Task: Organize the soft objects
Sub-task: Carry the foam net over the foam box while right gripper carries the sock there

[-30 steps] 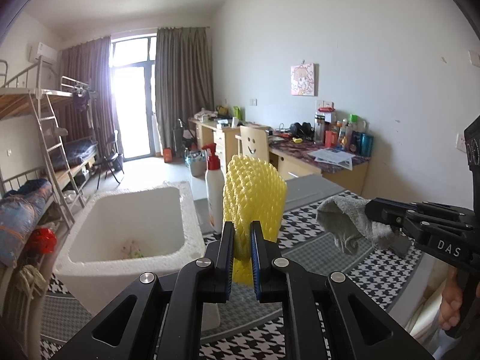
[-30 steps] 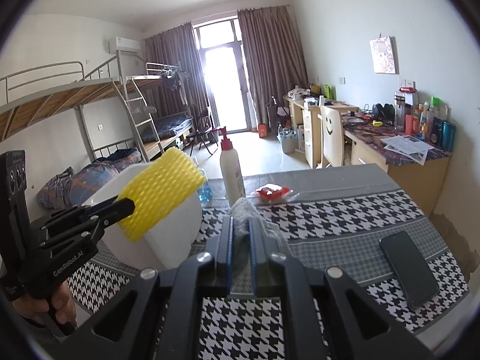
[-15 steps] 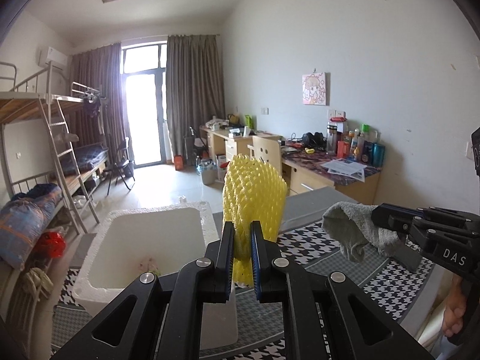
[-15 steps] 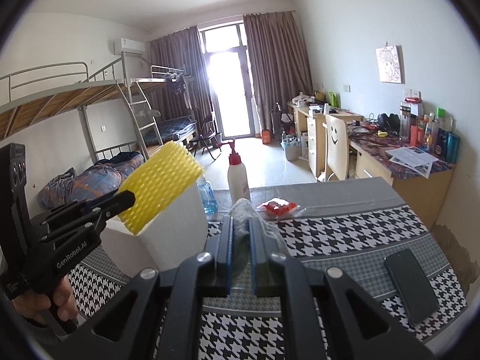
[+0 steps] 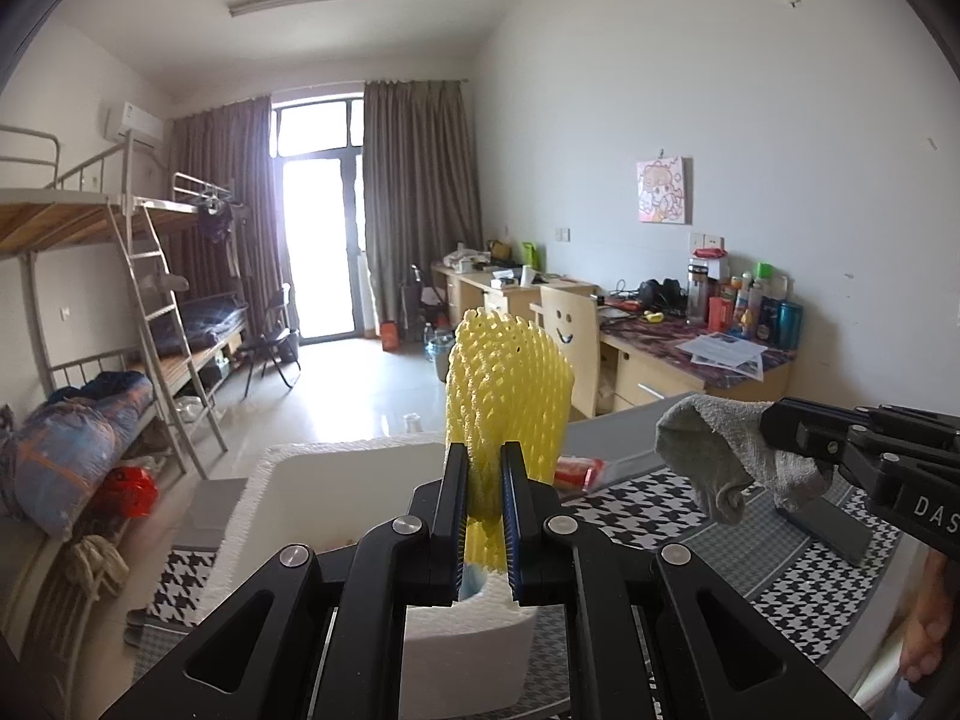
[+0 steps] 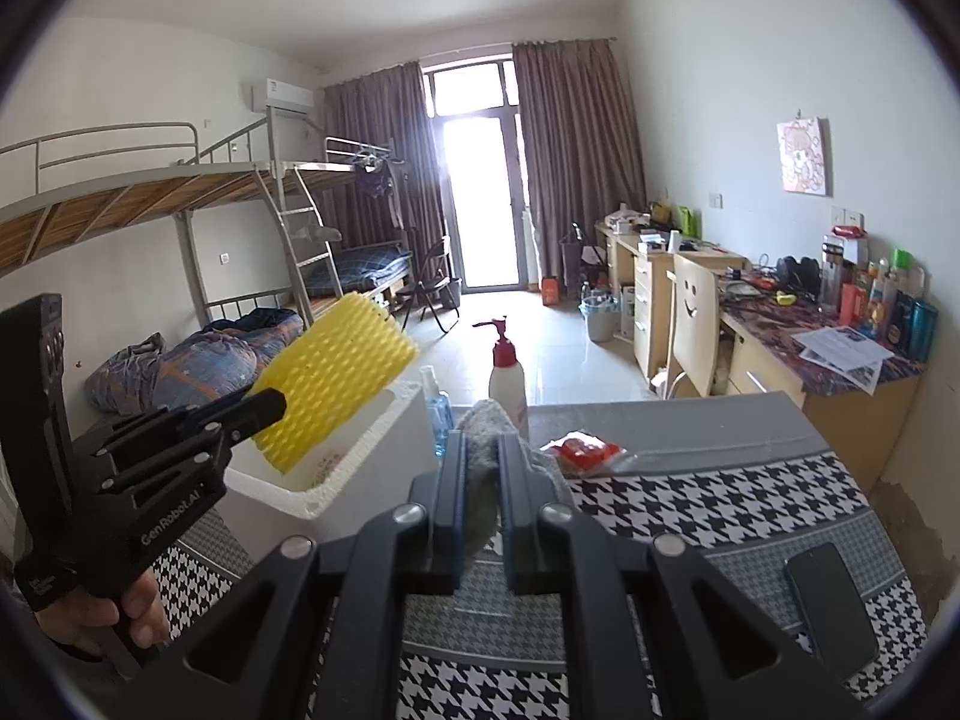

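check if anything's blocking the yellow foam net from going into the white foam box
Nothing visible does. The left gripper holds the yellow foam net right above the open white foam box, and the spray and pump bottles stand outside its far wall.

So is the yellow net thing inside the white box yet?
Not yet. The left tool holds the yellow net above the white box.

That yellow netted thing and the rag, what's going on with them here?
A person holds a clamp tool in each hand. The left gripper is shut on a yellow foam net sleeve, held above the white foam box. The right gripper is shut on a grey cloth, held above the checkered table. Neither soft thing is in the box yet.
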{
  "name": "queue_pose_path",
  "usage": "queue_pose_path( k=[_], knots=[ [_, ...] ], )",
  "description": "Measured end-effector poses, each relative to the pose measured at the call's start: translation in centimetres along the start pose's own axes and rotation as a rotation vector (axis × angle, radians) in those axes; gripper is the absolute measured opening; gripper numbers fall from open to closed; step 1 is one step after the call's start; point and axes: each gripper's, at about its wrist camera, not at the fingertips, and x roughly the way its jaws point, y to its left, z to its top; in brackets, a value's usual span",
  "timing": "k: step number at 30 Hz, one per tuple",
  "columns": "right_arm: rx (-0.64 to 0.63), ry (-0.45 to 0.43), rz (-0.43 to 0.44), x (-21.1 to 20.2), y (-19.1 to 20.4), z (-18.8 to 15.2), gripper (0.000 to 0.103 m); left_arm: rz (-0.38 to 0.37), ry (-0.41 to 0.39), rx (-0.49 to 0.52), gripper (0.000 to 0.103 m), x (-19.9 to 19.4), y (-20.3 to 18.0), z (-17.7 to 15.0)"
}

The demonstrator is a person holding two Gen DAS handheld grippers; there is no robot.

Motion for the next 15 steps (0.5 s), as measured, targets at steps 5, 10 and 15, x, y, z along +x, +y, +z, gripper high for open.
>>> queue_pose_path(
  k=[5,10,15],
  knots=[
    [-0.013,-0.008,0.017,0.2,0.5,0.4,0.012,0.023,-0.006,-0.009,0.011,0.1,0.3,0.4],
    [-0.019,-0.013,0.037,0.7,0.9,0.8,0.012,0.052,-0.007,-0.02,0.011,0.0,1.1,0.4],
    [-0.032,-0.008,0.068,1.6,1.7,1.2,0.012,0.088,-0.012,-0.032,0.011,-0.3,2.3,0.4]
  ],
)
